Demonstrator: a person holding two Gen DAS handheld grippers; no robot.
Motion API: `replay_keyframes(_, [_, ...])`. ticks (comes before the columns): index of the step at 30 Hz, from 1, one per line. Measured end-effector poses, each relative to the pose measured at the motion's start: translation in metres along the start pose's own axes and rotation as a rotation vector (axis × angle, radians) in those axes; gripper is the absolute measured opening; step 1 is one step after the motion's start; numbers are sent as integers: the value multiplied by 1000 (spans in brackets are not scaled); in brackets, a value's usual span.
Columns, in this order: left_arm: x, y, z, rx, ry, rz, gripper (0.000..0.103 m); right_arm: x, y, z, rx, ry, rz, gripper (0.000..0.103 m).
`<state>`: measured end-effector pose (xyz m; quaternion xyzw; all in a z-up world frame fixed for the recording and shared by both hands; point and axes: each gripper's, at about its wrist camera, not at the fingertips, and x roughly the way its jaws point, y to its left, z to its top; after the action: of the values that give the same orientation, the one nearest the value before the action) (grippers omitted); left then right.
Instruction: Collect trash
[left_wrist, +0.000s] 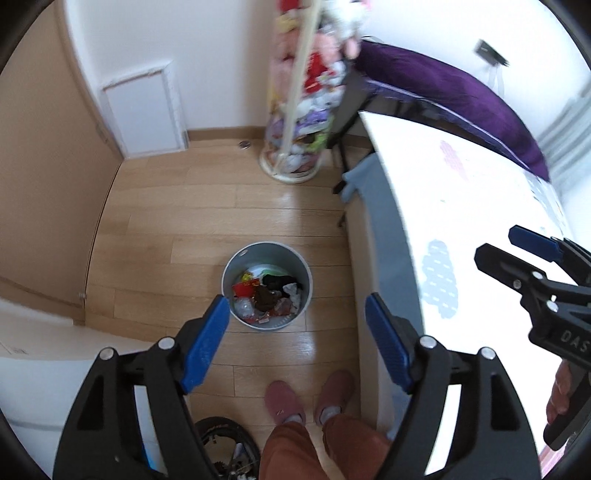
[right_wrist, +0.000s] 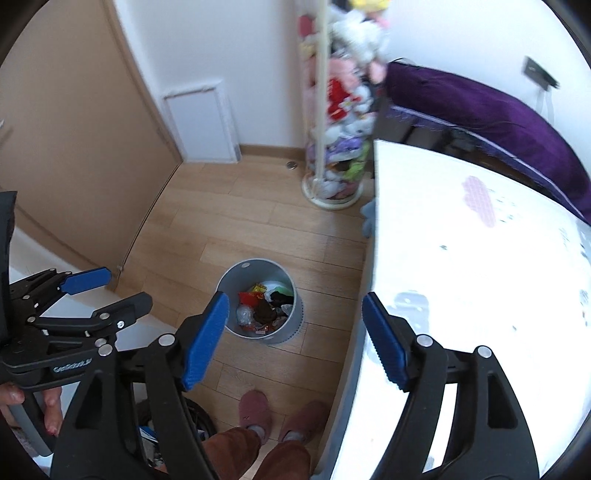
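Note:
A grey round bin stands on the wood floor, holding several pieces of trash: red wrappers, dark scraps, crumpled paper and clear plastic. It also shows in the right wrist view. My left gripper is open and empty, held high above the bin. My right gripper is open and empty too, above the bin and the bed edge. Each gripper shows in the other's view: the right one over the bed, the left one at the left.
A white bed with cloud prints runs along the right, a purple cushion behind it. A tall mesh holder of plush toys stands in the far corner. The person's pink slippers are just before the bin. A tan door is at left.

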<state>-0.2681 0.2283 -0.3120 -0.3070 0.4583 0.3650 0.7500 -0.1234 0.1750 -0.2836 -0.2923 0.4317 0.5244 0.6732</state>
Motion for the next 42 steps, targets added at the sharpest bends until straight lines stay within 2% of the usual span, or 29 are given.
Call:
replay_keyframes(2, [-21, -13, 7, 54, -11, -2, 77, -28, -6, -1, 45, -21, -28, 77])
replay_keyframes(6, [-64, -49, 17, 179, -39, -67, 80, -85, -28, -9, 151, -67, -97, 84])
replay_keyframes(11, [-106, -109, 27, 349, -83, -142, 82, -149, -68, -31, 304, -94, -213, 85])
replay_keyframes(14, [-123, -151, 28, 447, -98, -200, 82, -191, -94, -50, 401, -123, -289, 89])
replay_keyframes(18, [-146, -210, 28, 564, -118, -271, 82, -242, -130, -84, 540, -157, -379, 90])
replay_keyframes(23, [-179, -277, 13, 698, -186, -300, 88, -298, -167, -129, 662, -187, -453, 90])
replay_keyframes(26, [-195, -308, -1, 738, -194, -342, 89, -320, -179, -152, 704, -200, -486, 90])
replay_keyframes(32, [-204, -347, -10, 750, -138, -433, 90, -350, -196, -186, 785, -225, -540, 90])
replay_keyframes(42, [-198, -382, 8, 924, -82, -480, 90, -367, -197, -182, 953, -262, -645, 90])
